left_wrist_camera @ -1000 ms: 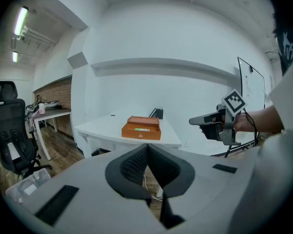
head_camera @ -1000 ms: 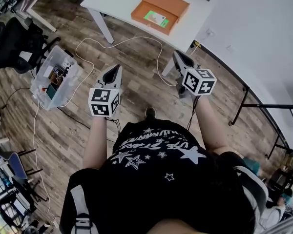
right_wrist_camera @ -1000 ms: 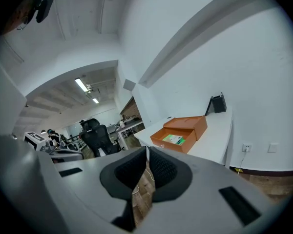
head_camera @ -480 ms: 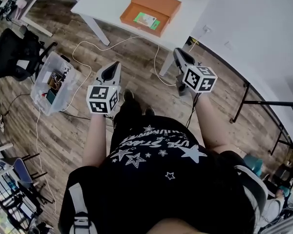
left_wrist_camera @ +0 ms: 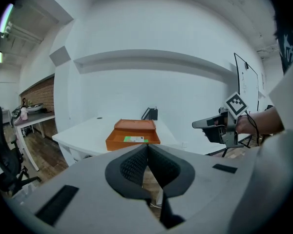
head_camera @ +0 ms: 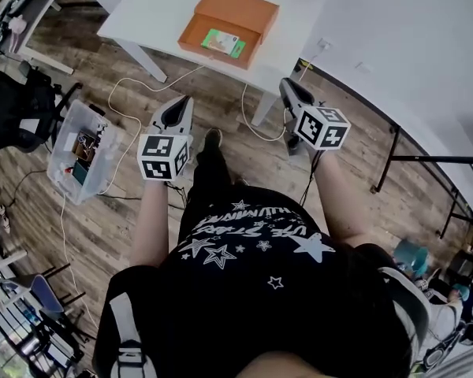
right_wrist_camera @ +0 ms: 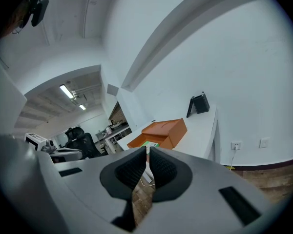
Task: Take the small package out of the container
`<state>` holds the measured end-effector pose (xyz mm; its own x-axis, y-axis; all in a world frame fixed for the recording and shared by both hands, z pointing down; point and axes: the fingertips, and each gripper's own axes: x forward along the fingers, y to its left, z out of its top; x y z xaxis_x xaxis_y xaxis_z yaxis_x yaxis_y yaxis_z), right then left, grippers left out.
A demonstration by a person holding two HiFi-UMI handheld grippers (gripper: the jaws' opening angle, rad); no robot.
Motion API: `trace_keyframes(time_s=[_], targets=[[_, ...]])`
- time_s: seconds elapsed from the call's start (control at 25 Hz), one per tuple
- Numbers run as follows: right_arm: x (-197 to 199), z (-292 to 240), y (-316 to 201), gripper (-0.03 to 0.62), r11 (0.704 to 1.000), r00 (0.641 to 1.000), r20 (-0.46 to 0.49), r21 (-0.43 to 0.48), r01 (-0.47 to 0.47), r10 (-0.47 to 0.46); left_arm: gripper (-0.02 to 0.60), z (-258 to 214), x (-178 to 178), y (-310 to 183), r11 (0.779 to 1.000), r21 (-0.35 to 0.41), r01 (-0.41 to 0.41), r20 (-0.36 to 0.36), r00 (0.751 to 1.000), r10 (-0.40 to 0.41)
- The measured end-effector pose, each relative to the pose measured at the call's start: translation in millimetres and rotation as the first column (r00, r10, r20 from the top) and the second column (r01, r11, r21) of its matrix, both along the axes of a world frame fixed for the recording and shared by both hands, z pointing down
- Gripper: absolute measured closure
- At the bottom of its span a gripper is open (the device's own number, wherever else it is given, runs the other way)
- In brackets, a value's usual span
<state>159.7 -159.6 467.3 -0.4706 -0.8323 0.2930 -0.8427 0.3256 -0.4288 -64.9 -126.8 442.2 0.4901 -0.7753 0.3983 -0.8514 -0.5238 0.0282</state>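
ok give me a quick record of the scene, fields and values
container: orange box, open, on white table
package: small green and white package, lying inside the box
left gripper: jaws shut, empty, over the floor short of the table
right gripper: jaws shut, empty, also short of the table
floor: clear plastic bin at the person's left
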Motion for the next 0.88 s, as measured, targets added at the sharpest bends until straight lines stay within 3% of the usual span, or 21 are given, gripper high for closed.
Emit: trace_keyframes(time_s=[0.16,0.36,0.88], targets=[[4.7,4.8,-23.0,0.542,1.0,1.0,-0.001,-0.011,-0.019,0.019,0.563,0.6,6.3,-33.5,1.0,0.009,-0.029,0.003,1.0,0.029],[11.4,10.4,-58.6,0.542,0.998,0.998,-0.013,-0.024,-0.066,0.066,0.561,-3.1,18.3,-80.0,0.992,0.034,-0.124,-0.019,0.992,0.124],[17.1,12.8,-133.2,0.542,0.981,0.982,-0.049,-0.065,-0.183,0.18,0.561,8.4,38.0,-192.6,0.955,-0.038,-0.296,0.009,0.955,0.296]])
